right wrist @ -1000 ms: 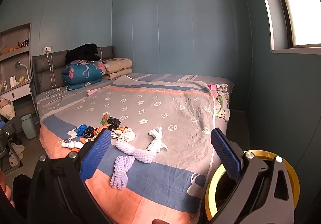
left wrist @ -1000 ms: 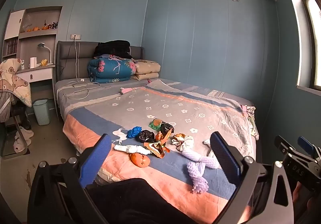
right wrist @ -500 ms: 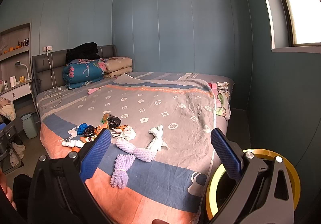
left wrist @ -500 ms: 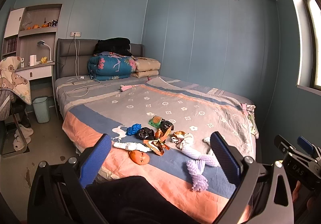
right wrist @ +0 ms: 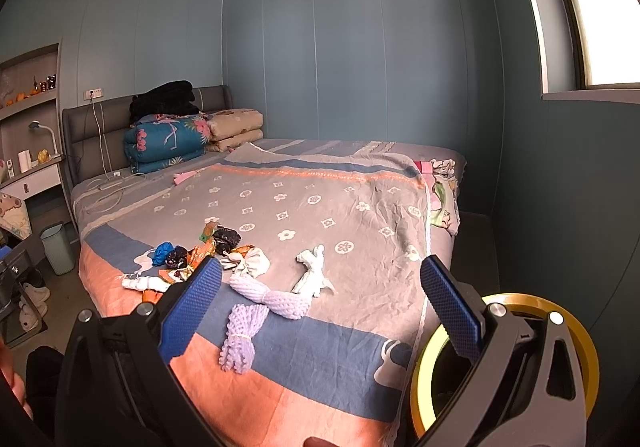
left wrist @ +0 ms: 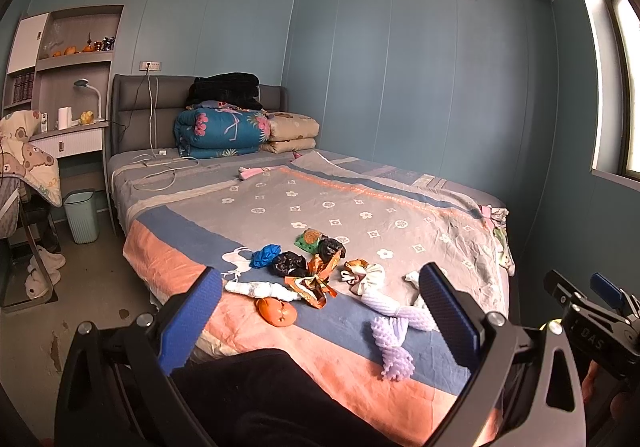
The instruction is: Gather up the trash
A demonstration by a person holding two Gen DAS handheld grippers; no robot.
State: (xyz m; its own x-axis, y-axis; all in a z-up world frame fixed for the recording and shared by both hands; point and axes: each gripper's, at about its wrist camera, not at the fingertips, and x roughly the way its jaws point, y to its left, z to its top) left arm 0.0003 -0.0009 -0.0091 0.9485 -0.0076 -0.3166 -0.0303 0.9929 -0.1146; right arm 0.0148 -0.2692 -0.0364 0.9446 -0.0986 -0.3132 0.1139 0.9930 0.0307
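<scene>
Trash (left wrist: 308, 271) lies clustered near the foot of the bed (left wrist: 360, 207), beyond your wide-open, empty left gripper (left wrist: 320, 311) and right gripper (right wrist: 320, 303) (crumpled wrappers, black, blue, orange).

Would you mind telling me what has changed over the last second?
Very little: the left gripper tilted slightly, so the bed sits a touch lower in its view. Nothing was grasped or released. Both grippers stay open and empty, and the trash pile and the right gripper are unmoved.

Left tool (left wrist: 320, 311) and right tool (right wrist: 320, 299), both level, jaws spread wide, gripping nothing.
</scene>
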